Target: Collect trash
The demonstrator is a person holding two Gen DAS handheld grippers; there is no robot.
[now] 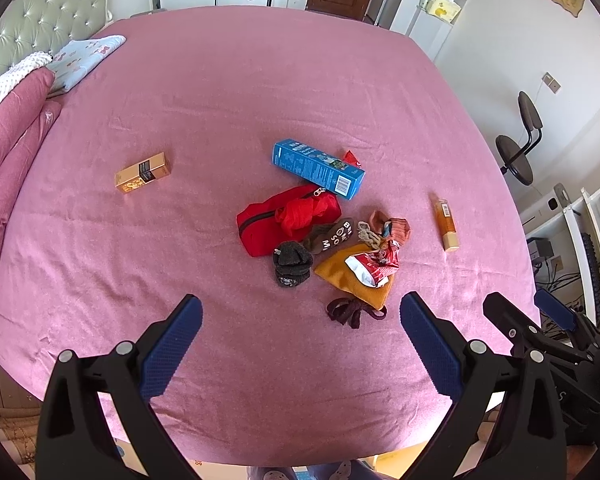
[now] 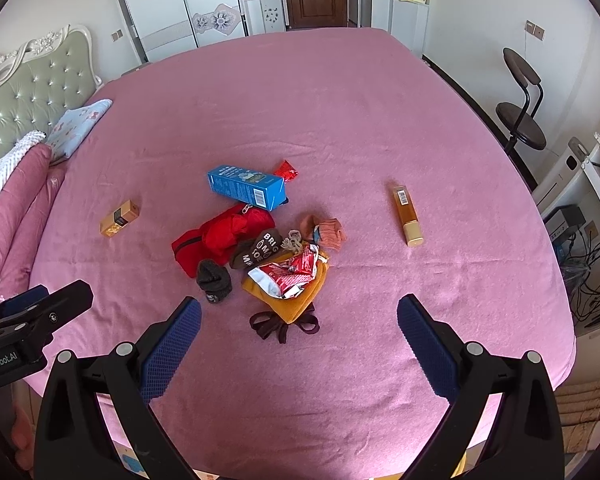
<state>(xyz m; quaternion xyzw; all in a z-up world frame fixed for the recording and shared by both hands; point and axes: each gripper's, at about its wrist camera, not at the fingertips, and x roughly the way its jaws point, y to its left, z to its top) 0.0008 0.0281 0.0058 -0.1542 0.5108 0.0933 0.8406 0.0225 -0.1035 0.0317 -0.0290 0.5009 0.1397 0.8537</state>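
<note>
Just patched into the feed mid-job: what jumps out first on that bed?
A jumbled heap sits mid-bed on the pink bedspread: a red zippered fabric pouch, a crumpled red-and-white snack wrapper lying on a mustard-yellow cloth, and socks between them. A long blue cardboard box lies just behind the heap. A gold box lies apart to the left, an amber tube to the right; both grippers, left and right, are open.

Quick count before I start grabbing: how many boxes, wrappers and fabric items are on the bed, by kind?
Boxes: 3, the blue box, the gold box, the amber box
Wrappers: 2, the crumpled red-and-white wrapper, the small red wrapper
Bags: 2, the red zip pouch, the mustard drawstring bag
Socks: 3 showing, the dark sock, the brown lettered sock, the peach sock
Total: 10
</note>
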